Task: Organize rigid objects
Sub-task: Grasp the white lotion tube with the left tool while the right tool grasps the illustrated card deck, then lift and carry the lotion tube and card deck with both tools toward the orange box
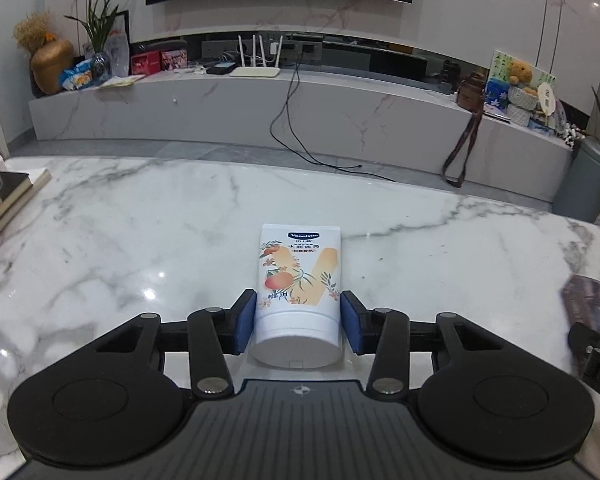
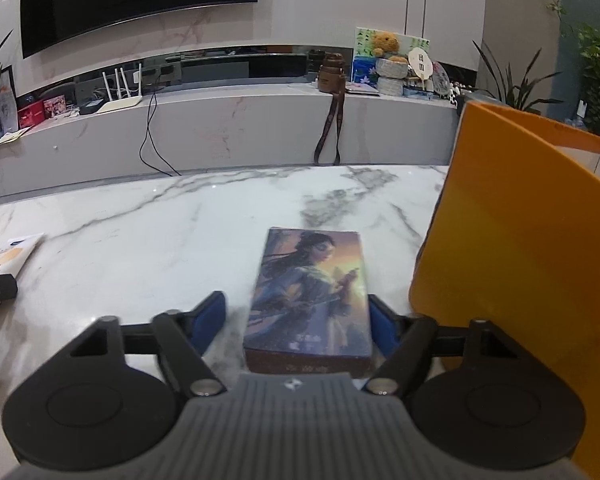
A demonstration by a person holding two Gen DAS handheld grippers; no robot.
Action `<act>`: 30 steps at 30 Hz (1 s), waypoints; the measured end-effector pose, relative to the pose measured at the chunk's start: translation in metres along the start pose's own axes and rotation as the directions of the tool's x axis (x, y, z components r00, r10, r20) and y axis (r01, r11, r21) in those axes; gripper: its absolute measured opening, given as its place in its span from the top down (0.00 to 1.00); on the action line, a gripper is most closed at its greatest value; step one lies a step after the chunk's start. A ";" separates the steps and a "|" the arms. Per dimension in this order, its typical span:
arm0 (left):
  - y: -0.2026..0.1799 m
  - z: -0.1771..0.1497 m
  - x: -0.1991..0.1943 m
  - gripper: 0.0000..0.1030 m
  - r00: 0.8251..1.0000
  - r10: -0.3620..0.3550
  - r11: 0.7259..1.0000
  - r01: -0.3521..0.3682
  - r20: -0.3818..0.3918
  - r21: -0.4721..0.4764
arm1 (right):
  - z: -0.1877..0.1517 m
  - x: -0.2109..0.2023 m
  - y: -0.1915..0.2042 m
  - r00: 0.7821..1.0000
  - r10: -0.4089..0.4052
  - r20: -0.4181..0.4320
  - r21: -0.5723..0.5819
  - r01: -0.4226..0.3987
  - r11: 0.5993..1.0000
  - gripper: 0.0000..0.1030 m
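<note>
left gripper [image 1: 298,320] clamps "Vaseline" tube [image 1: 298,292] | right gripper [image 2: 298,324] apart around box [image 2: 310,300]

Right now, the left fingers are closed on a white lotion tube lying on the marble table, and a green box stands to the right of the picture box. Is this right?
Not quite: the box to the right of the picture box is orange, not green, as the right wrist view shows. The rest holds: the left fingers are closed on the white lotion tube lying on the marble table.

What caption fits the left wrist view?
Left gripper shut on a Vaseline tube lying on the marble table.
</note>
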State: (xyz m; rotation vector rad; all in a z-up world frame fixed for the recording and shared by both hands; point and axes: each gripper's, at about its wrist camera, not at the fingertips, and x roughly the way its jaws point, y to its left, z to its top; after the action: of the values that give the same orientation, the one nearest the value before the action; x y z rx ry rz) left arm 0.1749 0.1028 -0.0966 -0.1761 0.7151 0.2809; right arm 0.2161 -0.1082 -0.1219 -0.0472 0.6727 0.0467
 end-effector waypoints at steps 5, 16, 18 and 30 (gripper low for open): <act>0.005 0.000 -0.006 0.51 0.999 -0.042 0.999 0.042 -0.024 -0.019 | -0.001 -0.001 -0.003 1.000 0.029 -0.004 -0.005 -0.029 1.000 0.44; 0.001 0.009 -0.033 0.52 0.998 -0.059 0.998 0.058 0.004 0.020 | 0.000 -0.013 -0.006 0.997 0.072 -0.026 -0.003 -0.072 0.997 0.45; 0.000 0.010 -0.039 0.52 0.998 -0.059 0.998 0.059 0.010 0.030 | 0.001 -0.017 -0.006 0.997 0.077 -0.019 -0.005 -0.077 0.997 0.45; -0.001 0.026 -0.080 0.52 0.996 -0.065 0.997 0.062 0.060 0.039 | 0.020 -0.055 -0.006 0.992 0.120 0.033 -0.011 -0.119 0.993 0.45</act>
State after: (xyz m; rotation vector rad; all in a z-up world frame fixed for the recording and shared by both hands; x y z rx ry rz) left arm 0.1335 0.0928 -0.0239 -0.1545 0.6524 0.2116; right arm 0.1859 -0.1146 -0.0714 -0.0146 0.6414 0.1653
